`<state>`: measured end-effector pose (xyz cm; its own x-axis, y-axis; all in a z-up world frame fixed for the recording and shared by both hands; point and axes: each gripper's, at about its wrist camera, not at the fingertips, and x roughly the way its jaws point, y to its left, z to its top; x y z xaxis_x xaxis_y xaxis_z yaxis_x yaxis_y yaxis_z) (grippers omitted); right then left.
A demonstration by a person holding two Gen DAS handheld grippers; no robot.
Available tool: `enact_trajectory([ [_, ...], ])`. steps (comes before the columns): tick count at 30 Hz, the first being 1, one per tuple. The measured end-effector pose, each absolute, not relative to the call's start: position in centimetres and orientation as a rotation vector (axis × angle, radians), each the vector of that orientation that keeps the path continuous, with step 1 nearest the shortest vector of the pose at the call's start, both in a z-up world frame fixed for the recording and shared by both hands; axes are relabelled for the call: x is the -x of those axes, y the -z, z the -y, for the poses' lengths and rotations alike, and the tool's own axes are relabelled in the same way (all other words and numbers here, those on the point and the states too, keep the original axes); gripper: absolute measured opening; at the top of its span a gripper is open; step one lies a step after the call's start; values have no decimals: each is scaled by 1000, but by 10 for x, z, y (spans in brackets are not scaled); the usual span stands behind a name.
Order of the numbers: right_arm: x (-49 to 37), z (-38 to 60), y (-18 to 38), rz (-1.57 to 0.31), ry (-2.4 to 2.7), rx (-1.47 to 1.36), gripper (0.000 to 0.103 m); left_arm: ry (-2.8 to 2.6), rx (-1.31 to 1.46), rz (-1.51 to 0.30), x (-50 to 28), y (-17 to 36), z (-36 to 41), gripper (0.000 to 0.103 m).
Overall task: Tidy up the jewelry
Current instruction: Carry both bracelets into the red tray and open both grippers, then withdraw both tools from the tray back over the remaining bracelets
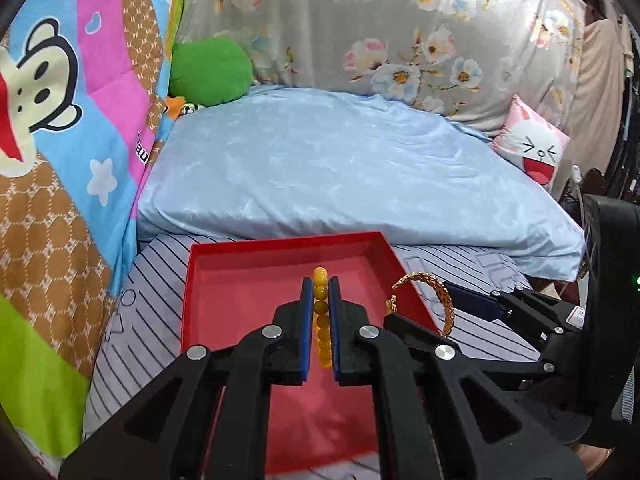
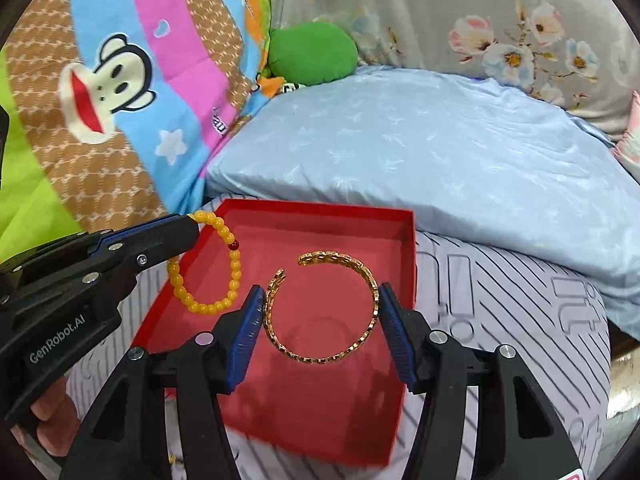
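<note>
Closest in, the right gripper [image 2: 322, 312] has its blue pads [image 2: 250, 336] pressed against both sides of the gold cuff bangle [image 2: 320, 308], so it's grasping it across the width. The bangle's open gap points to about 11 o'clock in the right wrist view. It hangs over the red tray [image 2: 360, 420], and I can't tell whether its low edge touches the floor of it.

The left gripper [image 1: 320, 320] is clenched tight on the yellow bead bracelet [image 1: 322, 312]. In its own view the beads run in a line between the pads, with one bead poking out past the tips at 12 o'clock. From the right wrist view the loop dangles from the fingertips at about 9 o'clock, over the tray's left rim, with one dark red bead [image 2: 233, 245] in the string.

My read on handling: the bangle looks like stiff openwork metal, light, and probably springy at the gap, so squeezing across the width could flex it (holding the solid back arc opposite the gap seems safer). It also looks slick against flat pads. The bead bracelet looks floppy and light, so it will swing and drape. Pinching a couple of beads like this is fine, but round beads can roll out of a loose grip.

Further back, the tray sits on a striped grey sheet [image 2: 500, 320]. Beyond it at 12 o'clock is a pale blue pillow [image 1: 340, 168], then a green cushion [image 1: 208, 70] and a floral cover [image 1: 400, 20].
</note>
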<state>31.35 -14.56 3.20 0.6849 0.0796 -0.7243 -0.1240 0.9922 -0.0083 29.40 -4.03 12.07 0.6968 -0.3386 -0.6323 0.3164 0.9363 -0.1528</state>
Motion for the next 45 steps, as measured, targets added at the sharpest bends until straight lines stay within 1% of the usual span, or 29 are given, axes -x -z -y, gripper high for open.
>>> enact_trajectory([
  [6,-365,154,-6,-891,-102,50,56,344,42,-780,-344,-96,42,7],
  [10,-383,156,6,-935,-100,64,56,328,43,-811,-364,-82,40,7],
  [15,-392,150,12,-939,-85,100,57,306,38,-826,-375,-72,38,8],
  [16,-392,149,12,-936,-85,104,58,301,39,-829,-377,-71,37,10],
  [18,-388,149,9,-920,-77,108,63,279,44,-829,-376,-70,33,24],
  [19,-385,151,7,-913,-76,105,65,271,48,-823,-375,-71,32,36],
  [20,-381,152,5,-905,-76,100,67,260,51,-810,-372,-72,29,44],
  [22,-373,155,-1,-892,-77,88,67,242,53,-789,-365,-75,25,47],
  [26,-346,160,-16,-856,-85,64,67,228,46,-765,-344,-82,18,47],
  [35,-265,158,-47,-776,-88,94,68,233,43,-726,-269,-97,7,47],
  [37,-247,158,-49,-772,-93,93,68,226,32,-719,-250,-98,7,47],
  [40,-216,159,-50,-760,-86,106,68,231,41,-716,-225,-99,3,52],
  [45,-166,158,-41,-760,-82,115,68,219,26,-720,-177,-88,-2,53],
])
